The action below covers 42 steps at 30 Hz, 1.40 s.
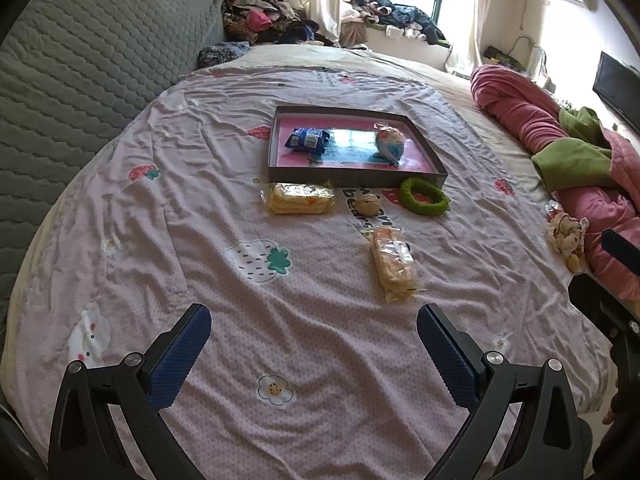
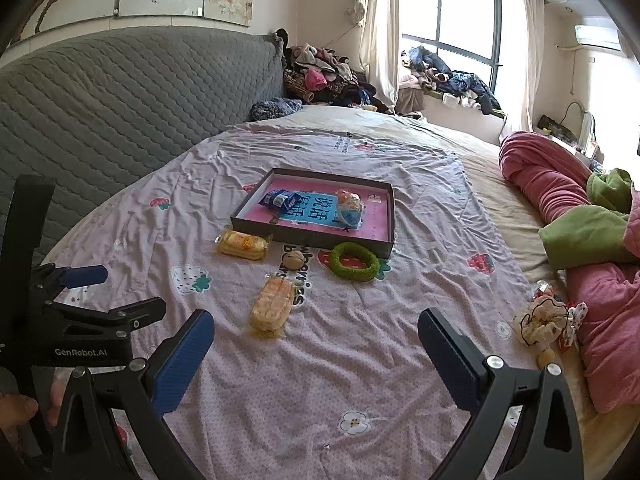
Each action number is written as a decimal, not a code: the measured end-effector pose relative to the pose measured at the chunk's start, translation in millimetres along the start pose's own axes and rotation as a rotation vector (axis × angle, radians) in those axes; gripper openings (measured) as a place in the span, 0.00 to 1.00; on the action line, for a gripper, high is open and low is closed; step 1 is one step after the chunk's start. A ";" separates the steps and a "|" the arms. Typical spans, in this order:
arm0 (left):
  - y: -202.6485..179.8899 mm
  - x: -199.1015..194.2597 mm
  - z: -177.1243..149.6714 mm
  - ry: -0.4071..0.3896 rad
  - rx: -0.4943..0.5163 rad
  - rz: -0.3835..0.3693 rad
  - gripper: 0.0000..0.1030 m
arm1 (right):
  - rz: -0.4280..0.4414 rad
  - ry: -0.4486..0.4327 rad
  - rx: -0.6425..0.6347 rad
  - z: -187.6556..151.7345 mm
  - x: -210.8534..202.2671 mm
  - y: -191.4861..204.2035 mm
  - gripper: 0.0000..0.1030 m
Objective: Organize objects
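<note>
We hold both the left gripper (image 1: 314, 340) and the right gripper (image 2: 316, 344) released above the bed (image 1: 320, 280); near us lies a cracker pack (image 1: 394, 264).

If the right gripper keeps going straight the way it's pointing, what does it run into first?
Probably bare bedsheet first. The open right gripper points between the cracker packet on its left and the green ring; beyond those lies the tray. Depth is hard to judge.
</note>
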<state>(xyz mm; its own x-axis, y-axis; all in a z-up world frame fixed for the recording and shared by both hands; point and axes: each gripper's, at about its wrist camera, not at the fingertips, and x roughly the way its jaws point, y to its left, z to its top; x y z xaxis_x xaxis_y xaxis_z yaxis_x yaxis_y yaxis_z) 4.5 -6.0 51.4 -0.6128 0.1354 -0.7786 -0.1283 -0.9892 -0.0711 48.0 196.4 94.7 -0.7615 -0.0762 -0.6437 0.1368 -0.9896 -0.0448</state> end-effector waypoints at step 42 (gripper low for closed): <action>3.9 59.8 25.4 -0.004 -0.022 0.000 1.00 | 0.010 0.107 0.001 -10.4 79.5 -4.8 1.00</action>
<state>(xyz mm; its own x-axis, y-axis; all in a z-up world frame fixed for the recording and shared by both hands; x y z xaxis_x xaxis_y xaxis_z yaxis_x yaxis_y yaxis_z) -52.5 -0.3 20.5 -0.6159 0.1354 -0.7761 -0.1113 -0.9902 -0.0845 -6.6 196.4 35.8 -0.6878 -0.0727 -0.7223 0.1434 -0.9890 -0.0371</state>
